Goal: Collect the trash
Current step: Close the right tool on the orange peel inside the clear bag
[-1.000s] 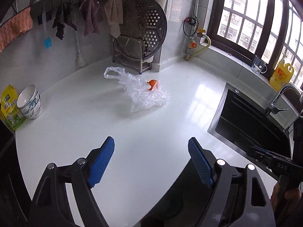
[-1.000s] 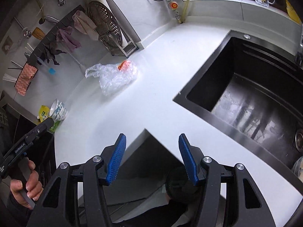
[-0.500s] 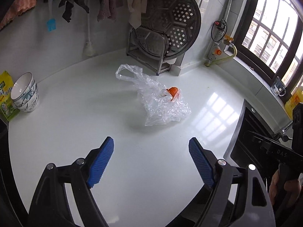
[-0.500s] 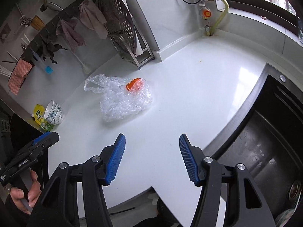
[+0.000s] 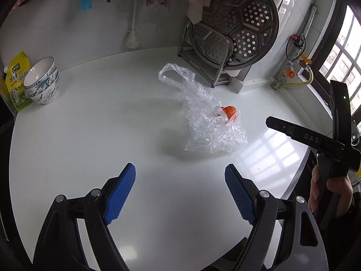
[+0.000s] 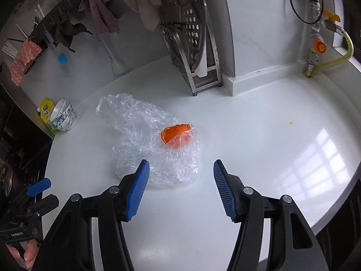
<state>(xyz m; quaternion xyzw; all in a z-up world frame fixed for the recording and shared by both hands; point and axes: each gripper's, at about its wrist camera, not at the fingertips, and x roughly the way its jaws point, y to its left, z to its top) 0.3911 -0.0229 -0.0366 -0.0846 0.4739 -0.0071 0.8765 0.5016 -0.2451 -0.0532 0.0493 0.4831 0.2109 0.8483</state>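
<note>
A crumpled clear plastic bag [image 5: 203, 117] [image 6: 144, 140] lies on the white counter [image 5: 90, 135] [image 6: 259, 135], and a piece of orange peel [image 5: 230, 111] [image 6: 177, 133] rests on its far right part. My left gripper [image 5: 180, 194] hangs open over the bare counter, short of the bag. My right gripper [image 6: 180, 189] is open too, its left blue pad [image 6: 137, 192] just over the bag's near edge, with nothing pressed between the pads. The right tool's body [image 5: 315, 140] shows at the right of the left wrist view, held by a hand.
A perforated steel steamer tray on a metal rack [image 5: 234, 31] [image 6: 187, 27] stands behind the bag. Stacked bowls [image 5: 42, 81] [image 6: 64, 116] and a yellow pouch [image 5: 17, 79] sit at the far left. Cloths and brushes hang on the wall. A gas valve with yellow hose [image 6: 320, 45] is at the back right.
Both grippers have swung toward the bag. The right one moved off the sink and now hangs right at the bag's near edge. Both stayed open.
</note>
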